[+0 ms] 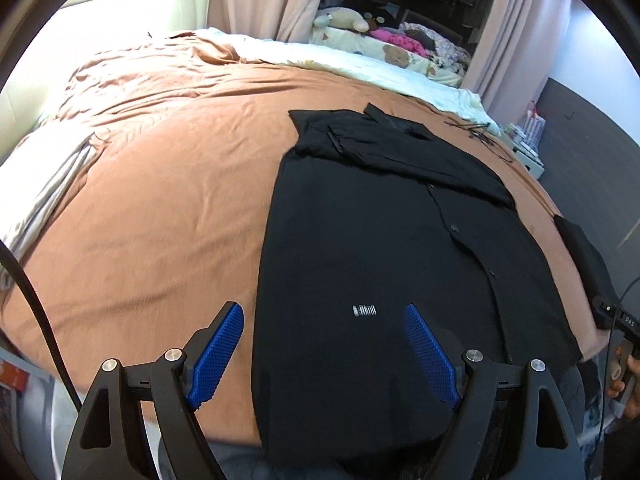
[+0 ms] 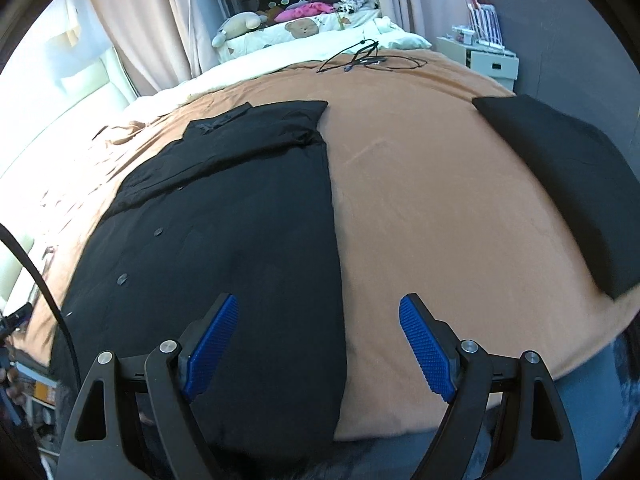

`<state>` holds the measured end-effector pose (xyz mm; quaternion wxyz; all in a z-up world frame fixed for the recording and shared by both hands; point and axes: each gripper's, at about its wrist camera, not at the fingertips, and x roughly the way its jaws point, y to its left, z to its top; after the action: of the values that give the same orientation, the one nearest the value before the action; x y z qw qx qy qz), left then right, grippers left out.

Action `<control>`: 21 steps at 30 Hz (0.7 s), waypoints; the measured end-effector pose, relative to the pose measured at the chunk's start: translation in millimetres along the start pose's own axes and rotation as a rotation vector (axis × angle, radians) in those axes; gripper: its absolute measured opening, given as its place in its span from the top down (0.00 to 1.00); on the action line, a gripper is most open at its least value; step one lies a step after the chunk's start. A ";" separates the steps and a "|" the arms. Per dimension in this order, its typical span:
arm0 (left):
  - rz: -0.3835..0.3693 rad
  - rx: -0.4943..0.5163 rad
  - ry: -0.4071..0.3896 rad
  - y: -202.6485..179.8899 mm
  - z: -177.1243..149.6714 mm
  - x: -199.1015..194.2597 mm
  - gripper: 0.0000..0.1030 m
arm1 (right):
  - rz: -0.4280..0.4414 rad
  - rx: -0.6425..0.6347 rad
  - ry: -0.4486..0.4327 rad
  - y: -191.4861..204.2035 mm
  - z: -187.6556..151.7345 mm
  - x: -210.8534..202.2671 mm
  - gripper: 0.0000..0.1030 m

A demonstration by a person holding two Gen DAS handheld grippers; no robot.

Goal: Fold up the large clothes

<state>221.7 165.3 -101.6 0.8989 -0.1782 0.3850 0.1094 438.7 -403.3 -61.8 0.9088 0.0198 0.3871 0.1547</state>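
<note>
A large black button-up shirt (image 1: 384, 240) lies flat on the orange bedsheet (image 1: 168, 184), sides folded inward, a sleeve laid across its top. It has a small white print near the hem. My left gripper (image 1: 324, 312) is open and empty, hovering over the shirt's near left edge. In the right wrist view the shirt (image 2: 240, 220) fills the left half. My right gripper (image 2: 320, 304) is open and empty above the shirt's near right edge, its left finger over cloth, its right over the sheet (image 2: 432, 184).
A folded black garment (image 2: 568, 184) lies at the bed's right edge, also in the left wrist view (image 1: 584, 264). A black cable (image 2: 360, 58) lies at the far end. Cream bedding and plush toys (image 2: 280, 28) are beyond. A white nightstand (image 2: 488, 60) stands at the far right.
</note>
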 end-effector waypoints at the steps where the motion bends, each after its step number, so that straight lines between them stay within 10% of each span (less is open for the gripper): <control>1: -0.004 0.007 0.003 -0.4 -5.3 -5.2 0.18 | -0.002 -0.005 0.004 -0.4 -5.1 -6.3 0.20; 21: -0.078 -0.065 -0.012 23.0 -65.1 -43.4 0.31 | 0.144 0.086 0.018 -27.6 -62.3 -43.5 0.21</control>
<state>142.1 157.3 -117.0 0.8984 -0.2215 0.3688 0.0877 373.5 -447.7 -79.3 0.8901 0.0853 0.3991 0.2030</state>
